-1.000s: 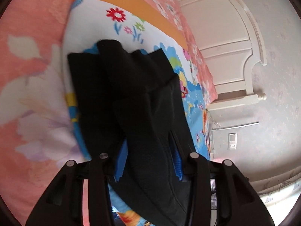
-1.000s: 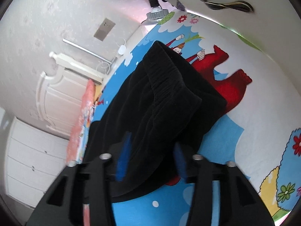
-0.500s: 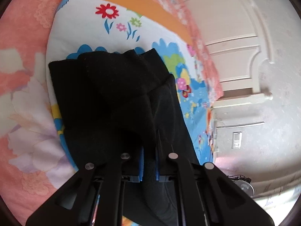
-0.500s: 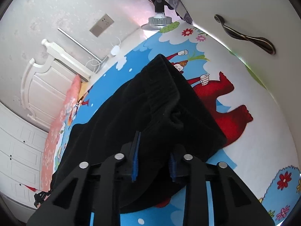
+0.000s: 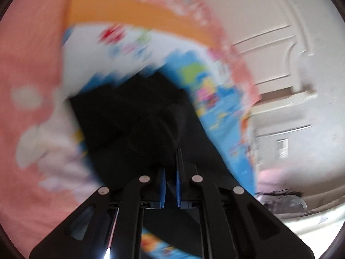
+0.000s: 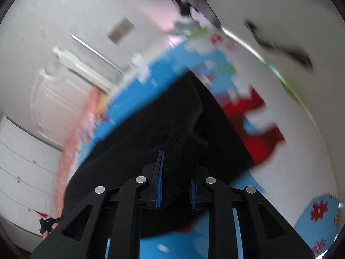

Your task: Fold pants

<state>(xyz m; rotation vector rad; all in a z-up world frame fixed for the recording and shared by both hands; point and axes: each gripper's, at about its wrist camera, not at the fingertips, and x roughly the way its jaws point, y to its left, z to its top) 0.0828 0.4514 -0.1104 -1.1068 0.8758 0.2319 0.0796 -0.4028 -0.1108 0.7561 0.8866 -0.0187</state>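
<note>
Black pants (image 5: 138,118) spread over cartoon-print sheet (image 5: 224,129), seen blurred from the left wrist. Bunched in thick folds just ahead of left gripper (image 5: 171,185). Blue pads (image 5: 163,188) pinched together on a fold of the dark cloth, jaws nearly meeting, just finished closing. Far edge of the fabric ending short of the white and orange part of the sheet, with bare print beyond. Pink floral bedspread (image 5: 32,69) filling the whole left side, open and flat. White panelled headboard (image 5: 269,49) standing at the right past the bed's edge, wall socket (image 5: 282,147) lower on the wall.

From the right wrist, also smeared: pants (image 6: 151,133) lying as a broad dark sheet across blue and red cartoon print (image 6: 263,133), one ridge of cloth rising toward the far corner. Right gripper (image 6: 175,191) clamped on a thick bundle of the fabric, blue pads (image 6: 159,192) held somewhat apart by its bulk, jaws just drawn in. Right-hand edge of the cloth running slantwise, clear sheet beyond it up to the white wall (image 6: 291,15). Headboard (image 6: 62,90) and white drawers (image 6: 17,161) at the left, past the pink border.
</note>
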